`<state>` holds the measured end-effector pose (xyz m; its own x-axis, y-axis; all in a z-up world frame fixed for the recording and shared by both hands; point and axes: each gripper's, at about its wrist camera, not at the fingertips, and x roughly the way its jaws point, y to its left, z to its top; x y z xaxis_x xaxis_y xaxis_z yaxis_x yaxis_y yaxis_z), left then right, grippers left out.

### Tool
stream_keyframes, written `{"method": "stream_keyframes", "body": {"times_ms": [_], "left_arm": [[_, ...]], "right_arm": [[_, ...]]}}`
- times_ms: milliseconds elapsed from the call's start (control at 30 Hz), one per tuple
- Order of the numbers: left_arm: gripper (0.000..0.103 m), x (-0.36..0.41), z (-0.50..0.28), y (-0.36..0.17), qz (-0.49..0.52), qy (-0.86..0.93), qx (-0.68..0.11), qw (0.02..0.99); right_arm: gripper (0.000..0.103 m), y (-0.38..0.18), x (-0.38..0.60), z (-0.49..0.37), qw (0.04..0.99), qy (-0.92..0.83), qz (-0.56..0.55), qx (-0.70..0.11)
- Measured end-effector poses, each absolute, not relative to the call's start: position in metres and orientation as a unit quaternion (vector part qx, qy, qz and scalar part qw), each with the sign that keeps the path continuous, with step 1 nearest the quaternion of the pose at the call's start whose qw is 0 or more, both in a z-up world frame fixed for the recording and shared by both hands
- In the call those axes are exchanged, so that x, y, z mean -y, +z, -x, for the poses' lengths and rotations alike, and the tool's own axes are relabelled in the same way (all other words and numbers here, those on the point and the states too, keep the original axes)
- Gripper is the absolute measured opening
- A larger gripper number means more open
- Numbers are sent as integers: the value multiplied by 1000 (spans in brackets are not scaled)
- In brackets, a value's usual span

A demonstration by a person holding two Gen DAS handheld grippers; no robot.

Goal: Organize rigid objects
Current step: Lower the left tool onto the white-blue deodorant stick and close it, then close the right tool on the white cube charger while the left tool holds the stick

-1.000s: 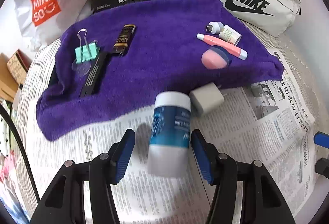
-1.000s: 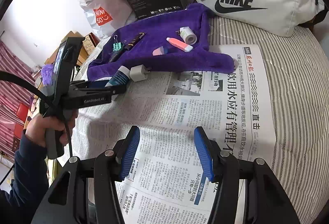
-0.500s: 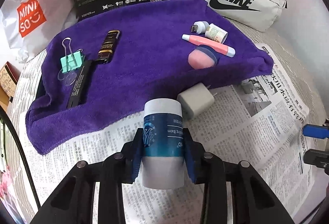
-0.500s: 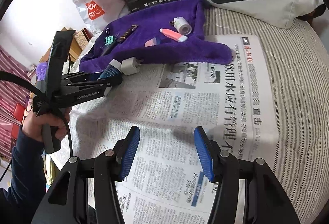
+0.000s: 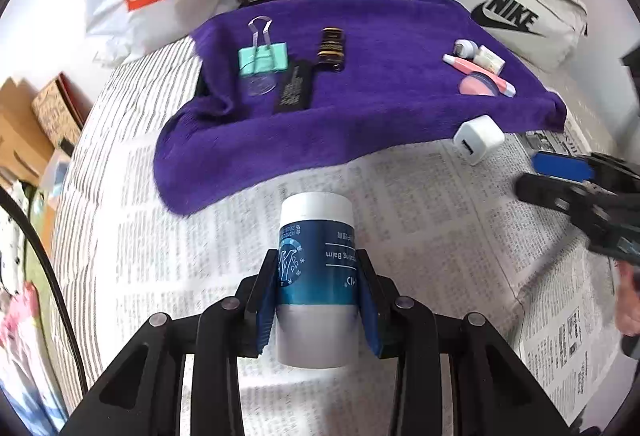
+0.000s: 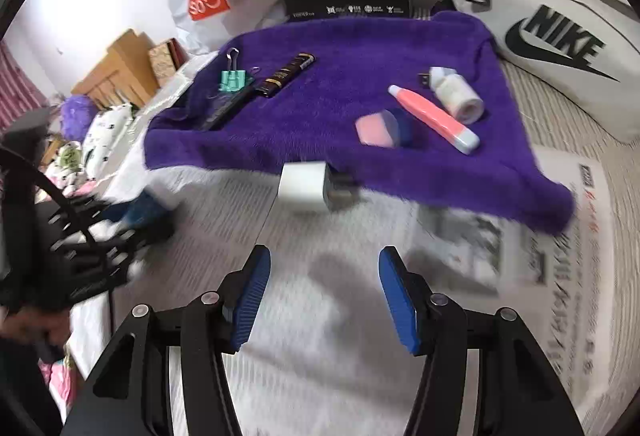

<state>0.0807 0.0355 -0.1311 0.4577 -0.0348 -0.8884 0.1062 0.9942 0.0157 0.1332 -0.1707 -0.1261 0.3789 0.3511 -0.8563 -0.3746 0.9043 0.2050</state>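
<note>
Left wrist view: the left tool [image 5: 316, 288] has its ribbed blue pads pressed on both sides of a smooth cylindrical balm tube [image 5: 316, 268], white at both ends with a glossy blue label band. The tube sits over flat printed newspaper [image 5: 420, 220], apart from the near hem of a fuzzy purple towel [image 5: 380, 96]. On the towel's left part lie a mint binder clip [image 5: 263, 56] with wire handles, a flat black stick [image 5: 294, 88] and a dark gold-banded tube [image 5: 331, 46]. At its right end cluster a pink pen-shaped tube [image 5: 478, 70] and a round pink pad [image 5: 476, 86]. A white cube charger [image 5: 478, 140] rests at the hem on the paper. The right tool [image 5: 560, 176] enters from the right edge, near the charger. Bare newspaper lies between tube and hem.

Right wrist view, blurred: the right tool [image 6: 324, 296] holds nothing, its jaws standing moderately apart over bare paper. The charger [image 6: 302, 188] lies just ahead at the towel [image 6: 360, 56] hem. A stiff pale Nike bag [image 6: 560, 28] bounds the right side.
</note>
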Motion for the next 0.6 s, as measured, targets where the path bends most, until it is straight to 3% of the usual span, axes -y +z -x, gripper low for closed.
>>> {"method": "stream_keyframes", "body": {"times_ms": [433,533,600], "left_arm": [[34,-57,-79,-128,24,-74,-510,857],[34,-58,-77,-127,26,-76,-508,858],[34,-59,-76,-127,27,-77,-505,859]], "right_arm": [[57,-137,135,-153,857,171,60,-482],[44,-137,132,-149,862,168,78,-472],[44,-136,136,-148,856,184,76,-478]]}}
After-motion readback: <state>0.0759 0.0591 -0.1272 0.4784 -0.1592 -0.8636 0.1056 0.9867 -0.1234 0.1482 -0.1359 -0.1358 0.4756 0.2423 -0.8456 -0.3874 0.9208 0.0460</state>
